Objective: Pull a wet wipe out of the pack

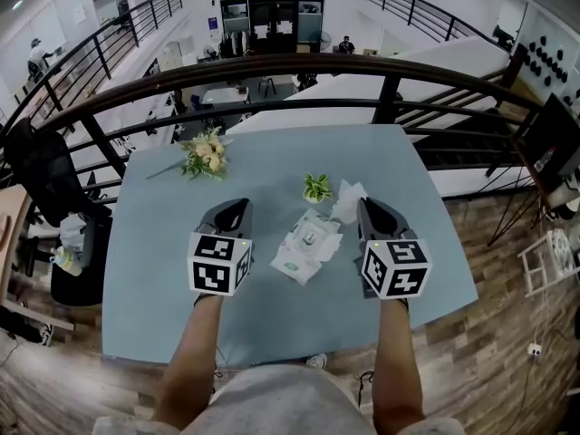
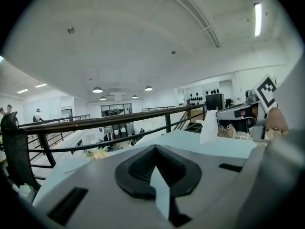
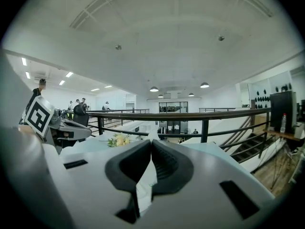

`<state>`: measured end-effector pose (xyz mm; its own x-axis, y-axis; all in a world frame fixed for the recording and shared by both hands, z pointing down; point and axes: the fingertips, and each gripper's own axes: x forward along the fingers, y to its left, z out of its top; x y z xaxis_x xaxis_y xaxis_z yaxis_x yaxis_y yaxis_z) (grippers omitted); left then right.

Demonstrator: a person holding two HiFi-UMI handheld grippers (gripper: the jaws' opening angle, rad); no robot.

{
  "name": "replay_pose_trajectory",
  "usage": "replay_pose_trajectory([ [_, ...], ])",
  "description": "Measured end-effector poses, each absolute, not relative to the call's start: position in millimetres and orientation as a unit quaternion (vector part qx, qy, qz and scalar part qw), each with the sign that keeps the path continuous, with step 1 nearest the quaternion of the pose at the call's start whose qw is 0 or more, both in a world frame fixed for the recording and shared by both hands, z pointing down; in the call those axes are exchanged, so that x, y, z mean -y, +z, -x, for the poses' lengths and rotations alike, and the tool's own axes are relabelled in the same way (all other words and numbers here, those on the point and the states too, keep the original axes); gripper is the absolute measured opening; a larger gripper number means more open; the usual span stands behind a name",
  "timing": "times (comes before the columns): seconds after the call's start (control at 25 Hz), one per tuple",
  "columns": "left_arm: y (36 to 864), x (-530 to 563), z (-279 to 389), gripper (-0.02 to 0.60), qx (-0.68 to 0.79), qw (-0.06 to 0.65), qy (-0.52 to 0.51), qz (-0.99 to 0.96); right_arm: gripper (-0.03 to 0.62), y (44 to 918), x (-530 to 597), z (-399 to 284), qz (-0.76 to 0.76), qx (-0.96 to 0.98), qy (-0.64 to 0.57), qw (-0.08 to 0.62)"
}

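Observation:
The wet wipe pack [image 1: 304, 250] lies on the pale blue table [image 1: 163, 270], between my two grippers, with crumpled white at its opening. My right gripper [image 1: 362, 204] is shut on a white wet wipe [image 1: 348, 202], held up off the table to the right of and beyond the pack. In the left gripper view the wet wipe [image 2: 208, 127] hangs from the right gripper [image 2: 224, 114]. The wet wipe [image 3: 146, 187] also shows between the right gripper's [image 3: 151, 142] own jaws. My left gripper [image 1: 243, 204] hovers left of the pack. The left gripper's [image 2: 155, 148] jaws meet at the tips, holding nothing.
A bunch of pale flowers [image 1: 207, 155] lies at the far left of the table. A small green plant [image 1: 317, 188] stands just beyond the pack. A dark railing [image 1: 272, 71] runs behind the table's far edge. A black chair [image 1: 54, 207] stands to the left.

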<state>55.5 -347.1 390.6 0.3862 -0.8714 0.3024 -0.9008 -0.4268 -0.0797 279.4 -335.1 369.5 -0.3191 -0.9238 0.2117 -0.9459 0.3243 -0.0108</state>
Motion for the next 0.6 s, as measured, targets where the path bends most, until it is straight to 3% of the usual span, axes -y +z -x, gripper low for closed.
replay_pose_trajectory([
  [0.6, 391.3, 342.6, -57.3, -0.006, 0.533, 0.054, 0.150, -0.831, 0.012, 373.0, 330.9, -276.9, -0.578, 0.809, 0.072, 0.083],
])
